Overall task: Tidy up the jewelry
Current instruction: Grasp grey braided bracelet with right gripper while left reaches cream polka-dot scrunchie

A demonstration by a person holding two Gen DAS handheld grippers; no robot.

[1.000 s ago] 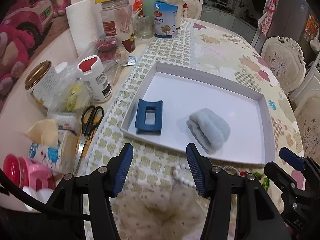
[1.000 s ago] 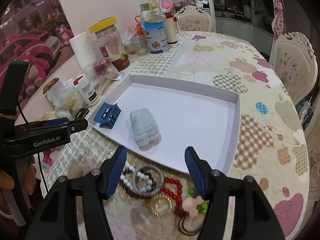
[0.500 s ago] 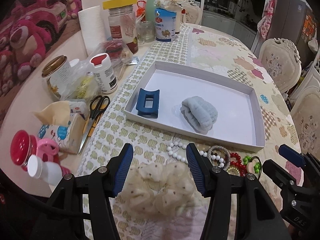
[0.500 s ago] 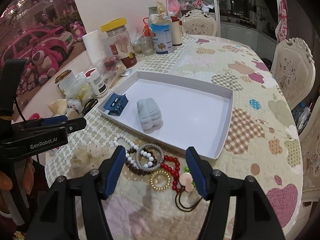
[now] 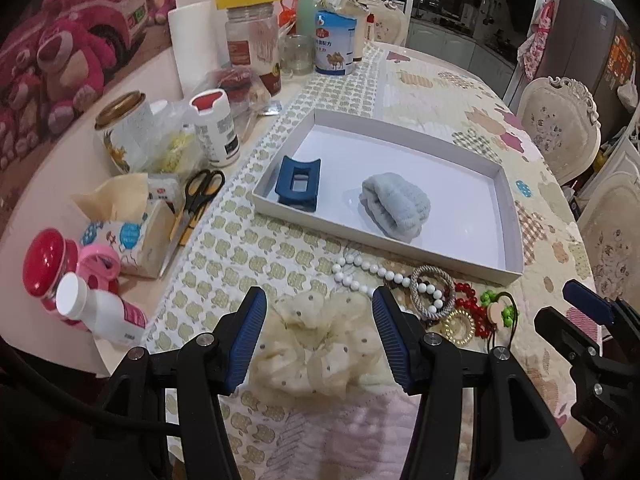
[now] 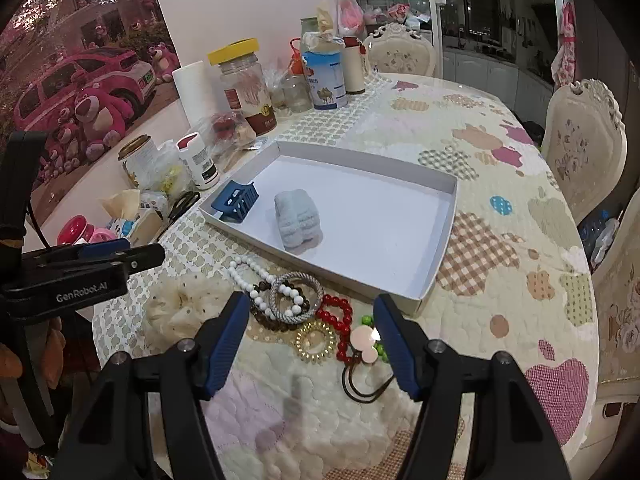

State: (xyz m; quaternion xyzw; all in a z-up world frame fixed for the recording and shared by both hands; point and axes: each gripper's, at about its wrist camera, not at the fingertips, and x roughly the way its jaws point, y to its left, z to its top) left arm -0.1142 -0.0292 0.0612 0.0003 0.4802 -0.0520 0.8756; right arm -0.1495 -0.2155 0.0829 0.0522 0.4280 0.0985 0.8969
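White tray (image 5: 510, 216) mid-tabletop, right half bare, holds blue clip (image 5: 298, 184) and grey scrunchie (image 5: 396, 208) | beads (image 6: 280, 296) piled at tray's near edge, cream scrunchie (image 5: 320, 344) beside | jars crowd left edge | left gripper (image 5: 318, 336), right gripper (image 6: 310, 340) released, empty | "GenRobot.AI"

Pink bear mural (image 6: 84, 92) behind the quilted table (image 6: 520, 248) — ornate cream chairs (image 6: 584, 140), dim kitchen cabinets (image 5: 452, 40) beyond
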